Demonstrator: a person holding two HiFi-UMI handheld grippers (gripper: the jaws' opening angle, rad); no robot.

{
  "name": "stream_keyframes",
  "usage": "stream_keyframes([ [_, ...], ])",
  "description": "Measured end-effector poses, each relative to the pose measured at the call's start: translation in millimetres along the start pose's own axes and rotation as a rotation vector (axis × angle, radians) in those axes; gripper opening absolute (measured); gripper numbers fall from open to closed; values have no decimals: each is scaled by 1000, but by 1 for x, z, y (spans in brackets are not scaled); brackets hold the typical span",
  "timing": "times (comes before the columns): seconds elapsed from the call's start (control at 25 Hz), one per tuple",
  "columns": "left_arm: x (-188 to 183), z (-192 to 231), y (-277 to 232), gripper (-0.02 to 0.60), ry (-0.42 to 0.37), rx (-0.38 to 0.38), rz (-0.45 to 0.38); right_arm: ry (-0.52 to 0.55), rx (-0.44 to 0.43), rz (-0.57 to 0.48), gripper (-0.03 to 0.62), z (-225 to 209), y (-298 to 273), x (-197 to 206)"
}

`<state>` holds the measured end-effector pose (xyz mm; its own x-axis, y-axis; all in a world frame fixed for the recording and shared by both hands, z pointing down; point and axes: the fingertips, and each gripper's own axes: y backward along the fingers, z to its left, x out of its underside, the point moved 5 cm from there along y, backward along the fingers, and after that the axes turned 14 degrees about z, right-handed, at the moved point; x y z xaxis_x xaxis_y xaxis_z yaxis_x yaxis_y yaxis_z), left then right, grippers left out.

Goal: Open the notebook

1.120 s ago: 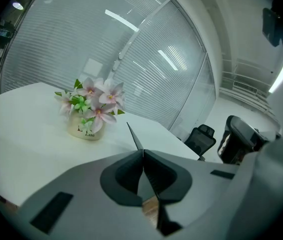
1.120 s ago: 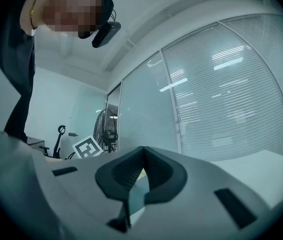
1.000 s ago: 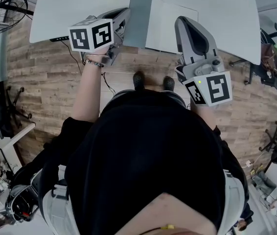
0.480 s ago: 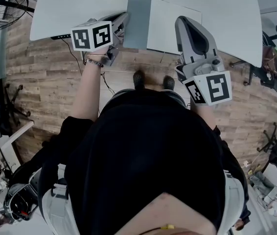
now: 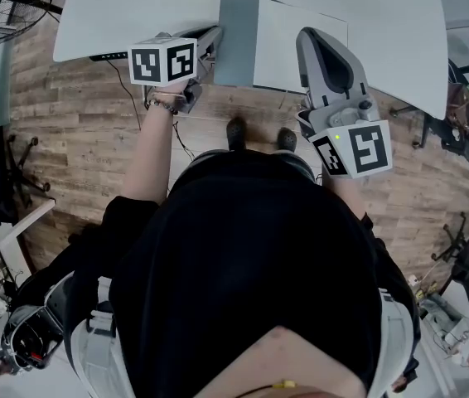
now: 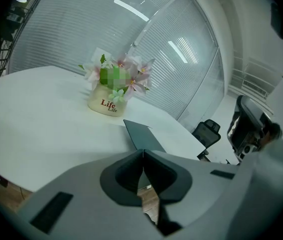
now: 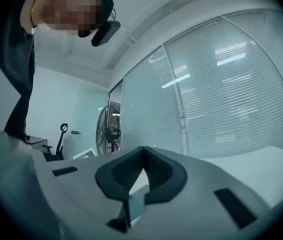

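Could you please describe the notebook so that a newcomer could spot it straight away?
Start at the white table and look along its near edge, about the middle. The notebook lies there: a thin grey cover beside a white page, unlike the upright flower pot farther back.

Matt white table (image 5: 135, 7); wood-plank floor (image 5: 77, 123); matt grey notebook cover (image 5: 236, 31).

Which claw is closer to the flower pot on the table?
Left. The left claw is at the notebook's grey cover, with the flower pot beyond it on the table. The right claw is farther off, by the notebook's white page.
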<state>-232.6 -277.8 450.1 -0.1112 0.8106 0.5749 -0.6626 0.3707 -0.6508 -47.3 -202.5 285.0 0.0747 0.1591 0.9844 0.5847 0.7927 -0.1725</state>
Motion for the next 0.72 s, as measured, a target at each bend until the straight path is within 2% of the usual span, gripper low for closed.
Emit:
stream_keyframes([
  [0.32,11,7,-3,18,-23,-35,41,-1,-1,0,5,4,-1,0],
  [0.52,15,8,-2,18,-69,-100,62,-2,-3,1,5,7,-1,2],
  [0.72,26,9,-8,18,-88,-126,112,-2,-7,0,3,8,2,2],
])
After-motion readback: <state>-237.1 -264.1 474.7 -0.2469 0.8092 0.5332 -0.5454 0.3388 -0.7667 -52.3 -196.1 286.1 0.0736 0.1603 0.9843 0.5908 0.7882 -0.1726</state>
